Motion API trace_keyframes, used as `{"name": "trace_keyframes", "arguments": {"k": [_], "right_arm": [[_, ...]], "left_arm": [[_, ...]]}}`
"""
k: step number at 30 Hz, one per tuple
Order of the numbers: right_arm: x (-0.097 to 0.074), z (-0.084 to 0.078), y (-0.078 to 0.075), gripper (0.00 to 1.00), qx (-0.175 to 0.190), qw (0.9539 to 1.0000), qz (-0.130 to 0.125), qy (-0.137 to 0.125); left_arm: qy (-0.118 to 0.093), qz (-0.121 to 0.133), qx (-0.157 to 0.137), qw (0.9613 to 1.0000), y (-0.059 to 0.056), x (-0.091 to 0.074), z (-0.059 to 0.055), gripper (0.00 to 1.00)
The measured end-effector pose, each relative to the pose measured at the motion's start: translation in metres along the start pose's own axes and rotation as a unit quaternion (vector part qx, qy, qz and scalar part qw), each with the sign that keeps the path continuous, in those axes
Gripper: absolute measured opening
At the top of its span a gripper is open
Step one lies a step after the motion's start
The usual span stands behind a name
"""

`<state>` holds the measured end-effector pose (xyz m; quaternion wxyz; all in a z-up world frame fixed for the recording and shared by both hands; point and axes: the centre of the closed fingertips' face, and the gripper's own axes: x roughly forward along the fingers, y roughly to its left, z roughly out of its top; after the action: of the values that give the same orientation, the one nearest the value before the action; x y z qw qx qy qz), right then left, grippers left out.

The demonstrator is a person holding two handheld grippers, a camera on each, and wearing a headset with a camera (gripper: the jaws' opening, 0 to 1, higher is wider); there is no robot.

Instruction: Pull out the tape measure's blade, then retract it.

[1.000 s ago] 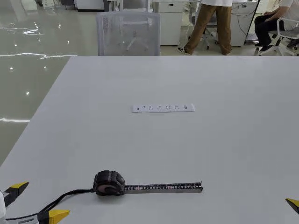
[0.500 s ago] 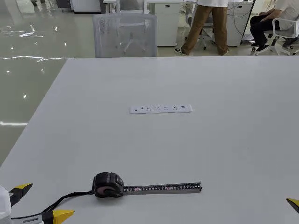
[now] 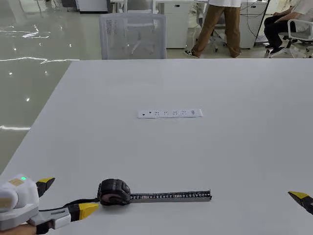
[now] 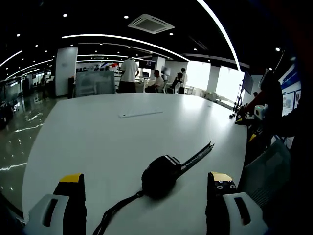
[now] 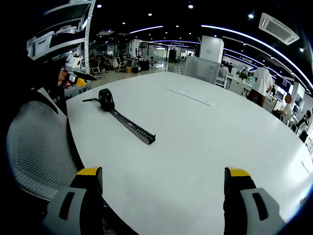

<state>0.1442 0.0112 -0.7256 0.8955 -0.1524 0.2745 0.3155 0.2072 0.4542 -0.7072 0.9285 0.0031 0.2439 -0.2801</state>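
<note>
A black tape measure (image 3: 114, 191) lies near the front edge of the white table (image 3: 220, 147). Its blade (image 3: 171, 197) is drawn out flat to the right, and a black strap (image 3: 73, 201) trails left. My left gripper (image 3: 67, 196) stands open just left of the case, over the strap, touching nothing. The left gripper view has the case (image 4: 161, 175) between and just ahead of the open jaws, with the blade (image 4: 198, 154) running away. My right gripper (image 5: 163, 172) is open and empty at the front right, well clear of the blade tip (image 5: 149, 138). One of its yellow fingertips (image 3: 299, 197) is at the head view's right edge.
A white power strip (image 3: 169, 113) lies at mid-table. A mesh chair (image 3: 133, 35) stands behind the far edge, with people (image 3: 220, 24) standing and sitting beyond it. The table's left edge (image 3: 34, 132) drops to a glossy floor.
My left gripper has moved forward and right, closing in on the tape measure's case. The right gripper's tip has edged in slightly. The tape measure and blade lie unchanged.
</note>
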Motion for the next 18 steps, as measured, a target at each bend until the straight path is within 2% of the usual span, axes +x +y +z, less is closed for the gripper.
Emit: {"name": "trace_keyframes", "arguments": {"k": [7, 11, 18], "right_arm": [[0.020, 0.011, 0.003, 1.00, -0.043, 0.9982, 0.036, 0.021], [0.032, 0.021, 0.003, 1.00, -0.059, 0.9965, 0.053, 0.025], [0.054, 0.033, 0.003, 0.99, -0.085, 0.9928, 0.077, 0.034]], "left_arm": [[0.011, 0.006, 0.010, 0.9999, -0.014, 0.030, 0.009, 1.00], [0.015, 0.008, 0.008, 0.9998, -0.016, 0.044, 0.011, 1.00], [0.022, 0.027, 0.001, 0.9994, -0.017, 0.063, 0.007, 1.00]]}}
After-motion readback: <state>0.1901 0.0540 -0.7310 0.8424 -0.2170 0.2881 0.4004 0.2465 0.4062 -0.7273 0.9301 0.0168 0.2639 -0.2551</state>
